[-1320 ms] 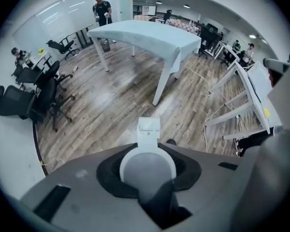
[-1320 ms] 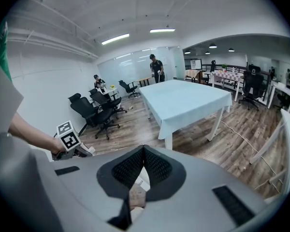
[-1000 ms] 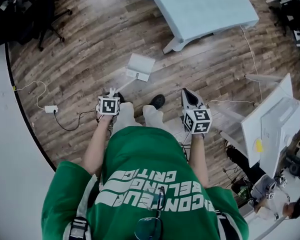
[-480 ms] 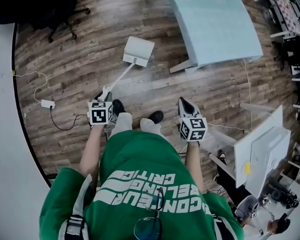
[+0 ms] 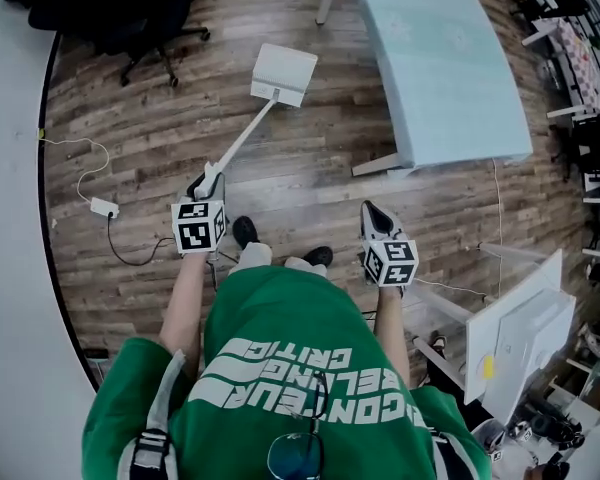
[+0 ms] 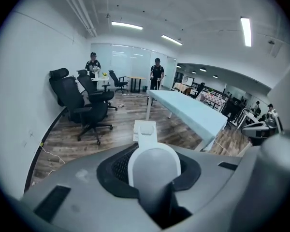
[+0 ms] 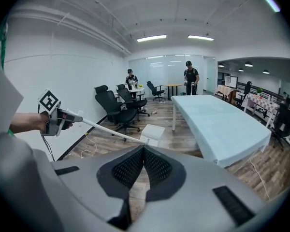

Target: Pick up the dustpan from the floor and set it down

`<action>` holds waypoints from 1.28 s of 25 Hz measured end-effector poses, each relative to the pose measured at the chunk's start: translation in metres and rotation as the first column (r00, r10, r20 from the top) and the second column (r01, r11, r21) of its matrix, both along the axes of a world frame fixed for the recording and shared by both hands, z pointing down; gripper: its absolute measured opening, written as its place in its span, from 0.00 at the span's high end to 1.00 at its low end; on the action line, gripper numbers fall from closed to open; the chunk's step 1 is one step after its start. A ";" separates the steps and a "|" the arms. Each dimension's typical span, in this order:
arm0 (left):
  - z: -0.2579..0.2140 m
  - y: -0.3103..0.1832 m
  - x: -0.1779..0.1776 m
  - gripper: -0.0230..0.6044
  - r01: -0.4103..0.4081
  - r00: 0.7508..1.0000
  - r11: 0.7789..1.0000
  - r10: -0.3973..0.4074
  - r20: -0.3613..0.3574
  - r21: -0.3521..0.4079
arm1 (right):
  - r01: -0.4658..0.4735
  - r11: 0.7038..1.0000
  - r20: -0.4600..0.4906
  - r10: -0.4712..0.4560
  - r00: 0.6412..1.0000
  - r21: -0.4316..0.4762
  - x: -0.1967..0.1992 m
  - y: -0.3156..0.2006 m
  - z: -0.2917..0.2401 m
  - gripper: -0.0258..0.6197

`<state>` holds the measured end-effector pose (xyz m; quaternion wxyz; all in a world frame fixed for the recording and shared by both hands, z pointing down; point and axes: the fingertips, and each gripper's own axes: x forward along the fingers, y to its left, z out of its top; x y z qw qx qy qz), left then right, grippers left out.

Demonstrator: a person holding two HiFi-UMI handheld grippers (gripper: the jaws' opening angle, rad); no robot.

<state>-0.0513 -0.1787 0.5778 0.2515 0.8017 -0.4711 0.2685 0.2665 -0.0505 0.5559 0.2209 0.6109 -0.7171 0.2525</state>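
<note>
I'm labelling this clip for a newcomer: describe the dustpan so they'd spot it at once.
Find the long pale-blue table. Just left of it is the dustpan, a white boxy pan. Only it has a long white handle running to the left gripper.

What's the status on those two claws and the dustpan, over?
Status: left gripper shut on dustpan by its handle. Then right gripper shut, empty. Table beside dustpan, not touching.

You have two claws in hand, the left claw (image 5: 207,181) and the right claw (image 5: 371,211). Count one dustpan (image 5: 283,74), one pale blue surface (image 5: 440,58), three black office chairs (image 7: 108,105) and two people (image 7: 190,76) standing far off.
</note>
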 end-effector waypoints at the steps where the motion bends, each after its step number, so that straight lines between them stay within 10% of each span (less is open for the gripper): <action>1: -0.004 -0.003 -0.004 0.80 0.005 1.000 1.000 -0.005 -0.003 0.010 | 0.007 1.000 -0.002 -0.007 1.000 0.005 -0.004 -0.005 -0.002 0.95; 32: 0.022 -0.059 -0.084 0.80 0.046 0.999 0.998 -0.046 -0.009 -0.045 | 0.080 0.997 -0.037 -0.080 0.996 0.004 -0.083 -0.091 0.005 0.95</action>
